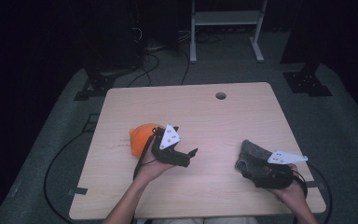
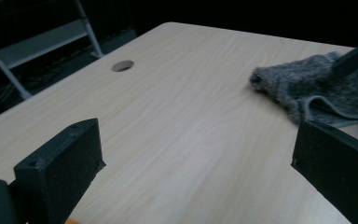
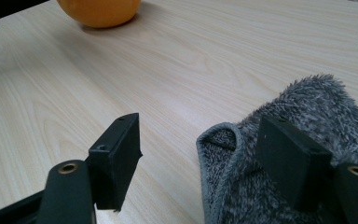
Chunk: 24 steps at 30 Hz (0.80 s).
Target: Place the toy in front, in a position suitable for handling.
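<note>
A grey fuzzy cloth (image 1: 254, 150) lies bunched near the table's right front. My right gripper (image 1: 243, 169) is at its near edge, held by a hand. In the right gripper view the gripper (image 3: 203, 158) is open: one jaw rests on top of the cloth (image 3: 307, 107), the other stands over bare wood, and the cloth's folded hem lies between them. An orange rounded thing (image 1: 142, 136) sits left of centre, also at the top as the orange thing (image 3: 100, 9). My left gripper (image 1: 190, 157) is just right of it, open (image 2: 196, 163) with nothing between its jaws, pointing toward the grey cloth (image 2: 317, 88).
The light wooden table (image 1: 205, 116) has a round cable hole (image 1: 221, 95) at the back. Cables trail from both grippers off the front edge. A white metal frame (image 1: 226, 18) and dark stands are on the floor beyond the table.
</note>
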Motion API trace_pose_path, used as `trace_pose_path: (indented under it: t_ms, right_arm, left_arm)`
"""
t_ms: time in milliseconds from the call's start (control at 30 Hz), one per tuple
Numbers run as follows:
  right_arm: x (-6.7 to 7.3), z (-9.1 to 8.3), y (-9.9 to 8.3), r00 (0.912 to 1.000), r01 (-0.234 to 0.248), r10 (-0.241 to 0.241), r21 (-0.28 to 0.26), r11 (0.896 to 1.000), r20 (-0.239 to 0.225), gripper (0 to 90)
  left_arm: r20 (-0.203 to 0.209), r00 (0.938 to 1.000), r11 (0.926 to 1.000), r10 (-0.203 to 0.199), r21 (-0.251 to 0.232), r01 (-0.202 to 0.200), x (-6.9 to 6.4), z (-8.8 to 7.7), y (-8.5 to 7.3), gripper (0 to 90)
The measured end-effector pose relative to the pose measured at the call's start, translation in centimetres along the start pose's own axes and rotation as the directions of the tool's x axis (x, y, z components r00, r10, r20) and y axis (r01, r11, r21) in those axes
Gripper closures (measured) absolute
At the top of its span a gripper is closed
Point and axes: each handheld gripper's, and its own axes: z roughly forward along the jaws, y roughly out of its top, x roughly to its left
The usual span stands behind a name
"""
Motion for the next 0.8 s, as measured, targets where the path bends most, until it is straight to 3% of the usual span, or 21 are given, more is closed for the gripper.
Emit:
trace_pose_path:
  t_ms: [100, 333, 367, 600, 800]
  right_arm:
    - [0.0, -0.1, 0.0, 1.0, -0.001, 0.001, -0.007, 1.0, 0.001, 29.6]
    - [0.1, 0.0, 0.1, 1.0, 0.001, -0.001, -0.007, 1.0, -0.009, 29.6]
    - [0.1, 0.0, 0.0, 0.9999, 0.001, -0.001, -0.006, 1.0, -0.011, 29.6]
    - [0.0, -0.2, 0.1, 0.9999, -0.002, 0.002, -0.011, 1.0, -0.013, 29.9]
    - [0.1, -0.1, 0.1, 0.9999, 0.003, -0.003, -0.008, 1.0, -0.016, 29.9]
  left_arm:
    - [-0.021, 0.9996, 0.9997, 0.017, 0.016, -0.017, 1.1, -0.5, 0.4, 1.1]
    - [-0.058, 0.9982, 0.9999, 0.013, 0.006, -0.013, 3.7, -2.1, 0.3, 1.1]
    - [-0.069, 0.9976, 1.0, 0.002, -0.001, -0.002, 4.6, -2.7, -0.1, 1.1]
    - [-0.101, 0.9946, 0.9997, -0.024, -0.003, 0.024, 6.6, -4.1, -1.2, 1.1]
    - [-0.115, 0.9924, 0.9986, -0.043, 0.027, 0.046, 8.6, -4.8, -2.6, 1.1]
